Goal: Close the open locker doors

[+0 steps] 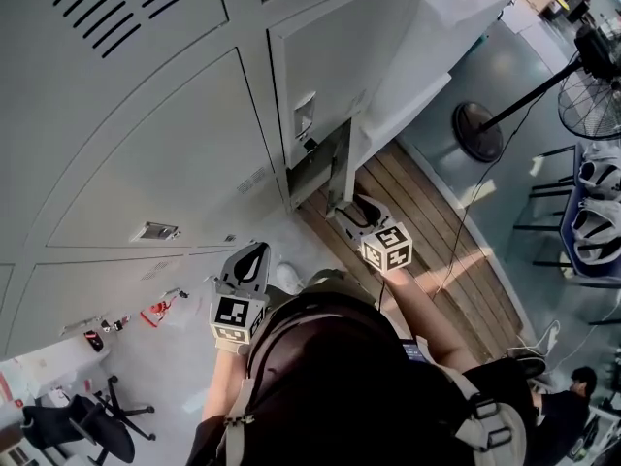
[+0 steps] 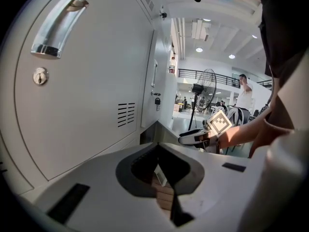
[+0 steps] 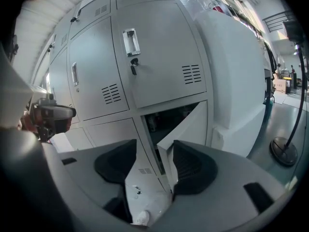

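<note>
Two grippers are in my hands in front of a bank of grey lockers (image 1: 146, 163). My right gripper (image 3: 154, 164) has its jaws spread wide. The free edge of the open locker door (image 3: 187, 124) stands between them, close against the pad at 3 o'clock; I cannot tell whether that pad touches it. The door belongs to a low compartment and stands ajar, swung out toward me, with the dark opening (image 3: 166, 120) showing on its 9 o'clock side. Seen from my head, this door sits at 12 o'clock of the right gripper, near the end of the row, and a strip of wooden flooring (image 1: 437, 250) runs past at 4 o'clock of it.

My left gripper (image 1: 257, 250) is at 8 o'clock of the right one, well apart from the open door. Its jaws are drawn together with nothing between them, and wooden floor shows through the slit below the pads. It points along a closed door (image 2: 87, 105) that carries a chrome handle (image 2: 55, 25) at 10 o'clock, a round keyhole (image 2: 40, 75) just under that, and a vent grille (image 2: 126, 114) lower down. A padlock (image 2: 157, 101) hangs on a locker farther along the row.

A pedestal fan (image 1: 475, 131) stands on the floor at 2 o'clock of the head view, and an office chair (image 1: 92, 425) sits at 8 o'clock
</note>
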